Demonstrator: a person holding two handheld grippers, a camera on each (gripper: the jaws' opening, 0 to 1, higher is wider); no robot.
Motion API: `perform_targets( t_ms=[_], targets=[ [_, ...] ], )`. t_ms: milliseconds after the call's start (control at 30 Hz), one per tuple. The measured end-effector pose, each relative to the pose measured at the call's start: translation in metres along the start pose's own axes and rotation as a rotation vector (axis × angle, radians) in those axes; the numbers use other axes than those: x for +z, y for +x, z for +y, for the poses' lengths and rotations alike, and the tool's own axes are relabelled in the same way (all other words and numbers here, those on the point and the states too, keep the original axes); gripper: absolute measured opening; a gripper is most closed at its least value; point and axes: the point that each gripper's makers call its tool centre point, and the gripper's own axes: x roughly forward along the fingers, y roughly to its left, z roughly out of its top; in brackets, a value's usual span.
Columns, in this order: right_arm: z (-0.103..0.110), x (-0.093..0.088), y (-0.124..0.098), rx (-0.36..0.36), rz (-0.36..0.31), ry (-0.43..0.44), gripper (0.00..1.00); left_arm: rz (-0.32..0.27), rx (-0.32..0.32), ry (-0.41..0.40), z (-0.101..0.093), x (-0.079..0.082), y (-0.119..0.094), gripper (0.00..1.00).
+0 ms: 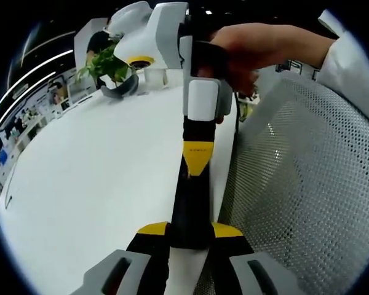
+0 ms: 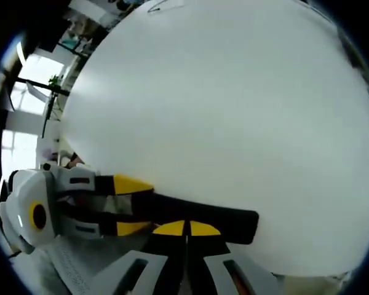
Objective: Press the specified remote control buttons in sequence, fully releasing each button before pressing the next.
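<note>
Grey-white grippers (image 1: pixel 190 236), yellow-tipped black jaws; person's white sleeve (image 1: pixel 350 67).

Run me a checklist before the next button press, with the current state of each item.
1. Left tongs clamped on both sides of the remote: ok.
2. Right tongs shut to a single pressing tip: ok.
3. Right tip lifted clear of the remote: cannot tell; it overlaps the remote in both views.
4. Target button under the tip: cannot tell; no buttons are readable.
5. Remote in both views, by the white table: ok.
</note>
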Motion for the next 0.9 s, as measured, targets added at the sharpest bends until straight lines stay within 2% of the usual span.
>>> perform_targets(
  t_ms=[233,700,900],
  targets=[
    [0.0014,-0.0044,-0.0003,0.013,0.016,0.009,0.0,0.003,0.0,0.005,-0.0005,-0.0001,0.0006,0.23],
    [0.002,-0.0066,0.0027,-0.006,0.032,-0.021,0.0,0.001,0.002,0.001,0.0,-0.001,0.0001,0.24],
    [0.0033,-0.0083,0.0034,-0.049,0.009,-0.1,0.0,-0.003,0.001,-0.005,-0.0002,-0.0009,0.0005,0.25]
  ],
)
